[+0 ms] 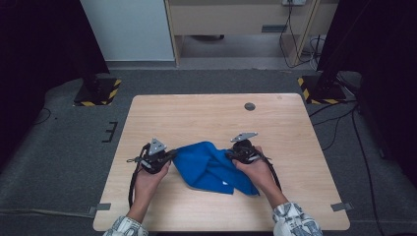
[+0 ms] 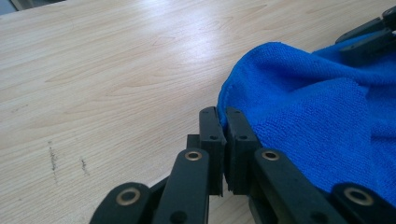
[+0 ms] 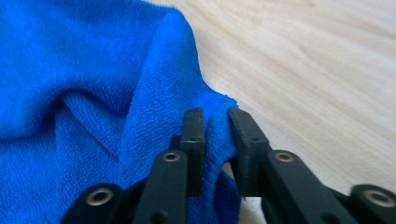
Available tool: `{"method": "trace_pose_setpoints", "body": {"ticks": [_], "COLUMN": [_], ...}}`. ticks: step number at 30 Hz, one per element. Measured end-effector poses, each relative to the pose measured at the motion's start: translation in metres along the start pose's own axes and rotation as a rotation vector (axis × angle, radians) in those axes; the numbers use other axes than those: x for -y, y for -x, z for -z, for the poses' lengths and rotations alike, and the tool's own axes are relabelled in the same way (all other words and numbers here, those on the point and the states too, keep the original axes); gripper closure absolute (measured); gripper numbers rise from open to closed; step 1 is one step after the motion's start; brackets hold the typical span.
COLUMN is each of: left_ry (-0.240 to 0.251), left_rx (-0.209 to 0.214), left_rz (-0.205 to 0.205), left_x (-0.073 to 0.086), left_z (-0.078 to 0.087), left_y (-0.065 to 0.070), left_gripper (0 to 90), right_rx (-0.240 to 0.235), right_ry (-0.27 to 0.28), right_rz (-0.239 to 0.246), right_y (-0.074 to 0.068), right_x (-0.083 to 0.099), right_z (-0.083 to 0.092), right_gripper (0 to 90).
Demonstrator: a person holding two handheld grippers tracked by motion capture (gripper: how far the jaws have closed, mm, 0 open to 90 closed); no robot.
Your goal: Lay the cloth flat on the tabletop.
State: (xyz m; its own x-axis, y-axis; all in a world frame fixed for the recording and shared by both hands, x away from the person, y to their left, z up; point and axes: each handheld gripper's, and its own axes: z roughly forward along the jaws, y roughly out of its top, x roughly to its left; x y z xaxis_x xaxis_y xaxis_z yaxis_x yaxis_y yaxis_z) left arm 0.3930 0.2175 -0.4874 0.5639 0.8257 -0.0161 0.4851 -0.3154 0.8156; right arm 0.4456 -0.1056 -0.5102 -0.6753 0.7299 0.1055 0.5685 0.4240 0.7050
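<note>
While the blue cloth (image 1: pixel 212 167) is lying rumpled on the near half of the table (image 1: pixel 216 115), you are pinching it from both sides. Your left gripper (image 2: pixel 223 122) is biting the cloth's left edge with its jaws fully closed. Your right gripper (image 3: pixel 216 125) is holding a bunched fold at the cloth's right corner, jaws narrowed with fabric between them. To do this well, I would make sure each grip is catching a single hem before lifting, then draw both hands away from the cloth's middle evenly. The cloth is looking like plush microfibre, creased, partly folded over itself.
</note>
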Motion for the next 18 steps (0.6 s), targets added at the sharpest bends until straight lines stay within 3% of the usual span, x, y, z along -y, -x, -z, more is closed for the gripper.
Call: {"method": "trace_pose_setpoints", "body": {"ticks": [6,8,18], "left_ry": [0.008,0.021,0.031], "left_rx": [-0.005,0.000,0.028], "left_rz": [0.011,0.033,-0.003], "left_x": [-0.002,-0.004,-0.031], "left_z": [-0.001,-0.002,-0.016], "left_y": [-0.002,-0.002,0.011], "left_gripper": [87.2,87.4,87.5], "right_rx": [0.019,0.027,0.069], "right_ry": [0.054,0.072,0.186], "right_rz": [-0.006,-0.013,-0.020], "right_y": [0.008,0.012,0.034], "right_x": [-0.002,-0.001,0.000], "right_z": [0.015,0.022,0.058], "right_gripper": [84.5,84.7,85.0]}}
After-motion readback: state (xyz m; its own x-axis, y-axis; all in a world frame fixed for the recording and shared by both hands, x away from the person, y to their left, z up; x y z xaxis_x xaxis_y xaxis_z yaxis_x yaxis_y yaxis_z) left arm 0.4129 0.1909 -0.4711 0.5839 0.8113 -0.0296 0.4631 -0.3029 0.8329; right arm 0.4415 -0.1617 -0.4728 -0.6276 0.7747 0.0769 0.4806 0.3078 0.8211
